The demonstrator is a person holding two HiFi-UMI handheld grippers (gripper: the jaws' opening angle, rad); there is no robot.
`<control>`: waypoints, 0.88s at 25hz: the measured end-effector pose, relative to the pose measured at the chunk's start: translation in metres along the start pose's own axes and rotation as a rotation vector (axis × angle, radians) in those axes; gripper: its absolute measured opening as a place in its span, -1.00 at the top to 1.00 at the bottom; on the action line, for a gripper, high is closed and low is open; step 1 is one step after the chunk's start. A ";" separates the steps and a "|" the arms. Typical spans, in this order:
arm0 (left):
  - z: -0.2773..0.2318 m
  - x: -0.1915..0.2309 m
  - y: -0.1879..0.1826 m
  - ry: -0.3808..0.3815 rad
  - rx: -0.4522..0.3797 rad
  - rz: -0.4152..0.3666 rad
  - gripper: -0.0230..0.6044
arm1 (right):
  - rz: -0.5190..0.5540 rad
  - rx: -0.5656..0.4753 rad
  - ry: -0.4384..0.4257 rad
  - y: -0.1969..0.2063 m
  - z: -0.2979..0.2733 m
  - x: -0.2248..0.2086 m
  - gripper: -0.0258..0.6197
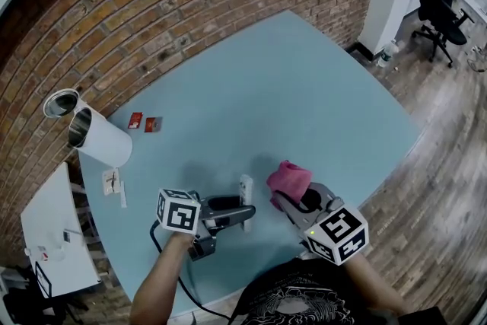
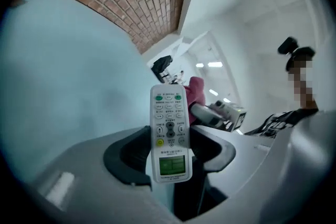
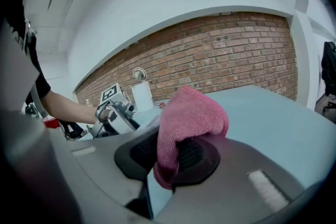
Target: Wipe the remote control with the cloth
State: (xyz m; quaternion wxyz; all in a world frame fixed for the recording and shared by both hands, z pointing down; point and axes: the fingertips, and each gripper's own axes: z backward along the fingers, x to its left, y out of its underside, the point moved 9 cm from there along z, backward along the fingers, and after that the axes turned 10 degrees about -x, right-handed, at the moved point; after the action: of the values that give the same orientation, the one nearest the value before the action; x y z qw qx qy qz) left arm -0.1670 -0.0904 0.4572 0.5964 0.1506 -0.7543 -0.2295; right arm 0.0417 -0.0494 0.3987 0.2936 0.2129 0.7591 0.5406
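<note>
L gripper (image 1: 242, 214) clamps remote (image 2: 169, 128) at lower end; R gripper (image 1: 293, 200) pinches pink cloth (image 3: 189, 113). Risk: wipe pressure levers remote loose, drops to table (image 1: 304, 87).

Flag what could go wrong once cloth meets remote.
1. The left gripper pinches the remote control near its display end only; wiping pressure on the long free end could lever it loose.
2. The cloth bunches over one jaw of the right gripper, so bare plastic might scrape the buttons.

I had bright, even light over the table (image 1: 304, 87); soft shadows lay on it, ceiling lamps (image 2: 208, 65) glared beyond it, and edges bowed darkly.
</note>
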 end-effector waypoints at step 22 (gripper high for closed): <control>-0.016 -0.052 0.000 0.594 -0.252 0.211 0.18 | 0.548 -0.110 -0.161 -0.078 0.004 0.046 0.73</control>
State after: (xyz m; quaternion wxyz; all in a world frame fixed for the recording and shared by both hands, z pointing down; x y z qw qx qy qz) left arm -0.1387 -0.0672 0.4172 0.8244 0.0570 -0.5248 -0.2042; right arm 0.0098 -0.0426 0.3139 0.2068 0.4359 0.6171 0.6216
